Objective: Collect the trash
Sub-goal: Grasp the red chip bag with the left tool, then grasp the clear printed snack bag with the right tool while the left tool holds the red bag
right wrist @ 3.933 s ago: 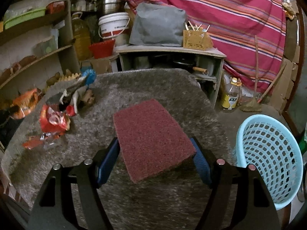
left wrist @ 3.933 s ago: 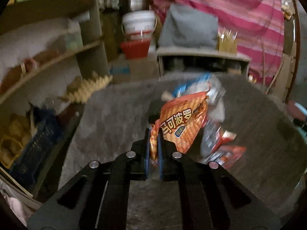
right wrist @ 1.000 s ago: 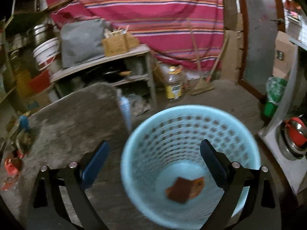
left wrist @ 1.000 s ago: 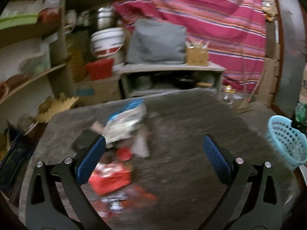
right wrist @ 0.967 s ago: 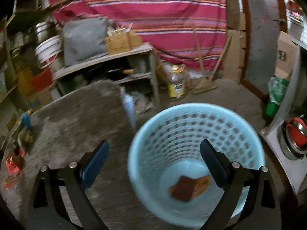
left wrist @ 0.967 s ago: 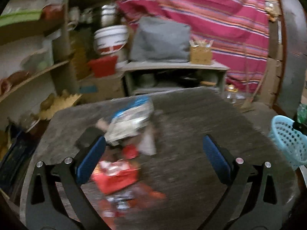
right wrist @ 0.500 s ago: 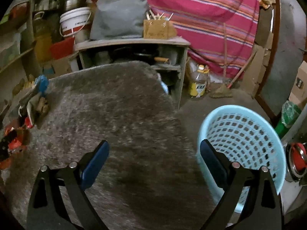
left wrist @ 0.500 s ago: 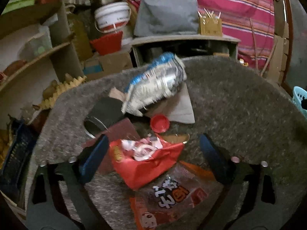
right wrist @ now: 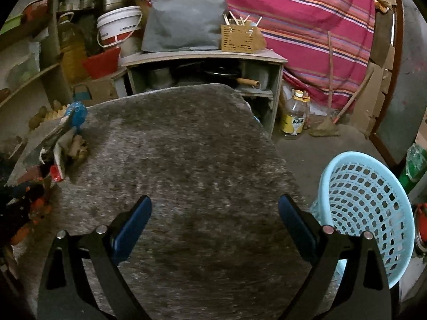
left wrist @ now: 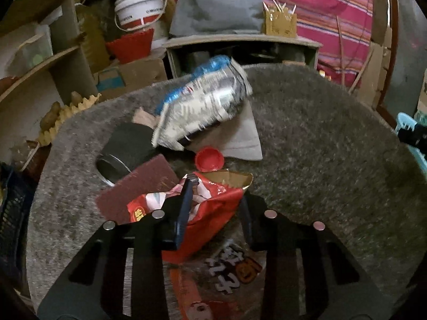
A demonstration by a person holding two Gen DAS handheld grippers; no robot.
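Note:
On the grey shaggy table top (left wrist: pixel 307 146) lies a heap of trash. My left gripper (left wrist: pixel 216 194) is closing its jaws on a crumpled red snack wrapper (left wrist: pixel 213 208), which is bunched between the pads. Under the gripper lies a clear orange wrapper (left wrist: pixel 232 264) with white characters. Beyond the red wrapper are a red bottle cap (left wrist: pixel 209 158), a silver and blue bag (left wrist: pixel 205 106), a maroon scouring pad (left wrist: pixel 138 186) and a black round tin (left wrist: pixel 125 152). My right gripper (right wrist: pixel 214 208) stands open and holds nothing above the bare right part of the table (right wrist: pixel 200 160).
A light blue perforated basket (right wrist: pixel 368 213) stands on the floor right of the table; its rim (left wrist: pixel 411 133) shows at the right edge of the left wrist view. Behind the table are a low shelf unit (right wrist: pixel 202 58), a white bucket (right wrist: pixel 117 26) and an oil bottle (right wrist: pixel 293 114).
My left gripper came down onto the trash heap and its wide jaws closed in around the red wrapper. My right gripper swung left from above the basket to over the table.

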